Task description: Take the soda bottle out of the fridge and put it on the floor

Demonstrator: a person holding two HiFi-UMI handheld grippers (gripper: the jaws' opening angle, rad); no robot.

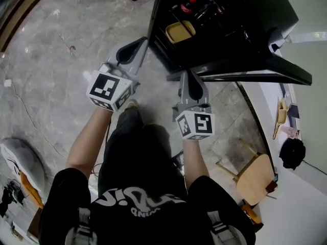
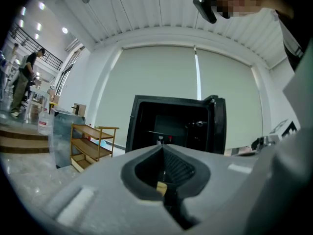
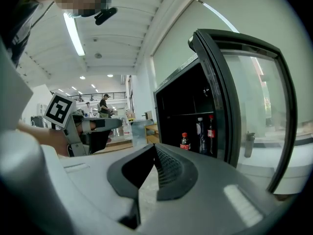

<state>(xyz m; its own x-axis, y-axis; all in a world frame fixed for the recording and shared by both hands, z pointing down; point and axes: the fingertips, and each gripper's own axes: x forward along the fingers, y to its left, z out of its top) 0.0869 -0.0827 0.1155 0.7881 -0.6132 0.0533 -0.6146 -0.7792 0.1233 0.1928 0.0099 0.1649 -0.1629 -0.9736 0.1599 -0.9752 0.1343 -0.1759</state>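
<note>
Black fridge point(image 1: 230, 50), door open, fills the upper right of the head view. The soda bottle point(image 3: 185, 141) stands inside it, just right of centre in the right gripper view. Left gripper point(image 1: 143, 41) and right gripper point(image 1: 188, 73) point toward the fridge, each with jaws pressed together and empty.

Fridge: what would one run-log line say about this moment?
fridge: door open | soda bottle: inside, untouched | left hand-held gripper: shut, empty | right hand-held gripper: shut, empty
</note>
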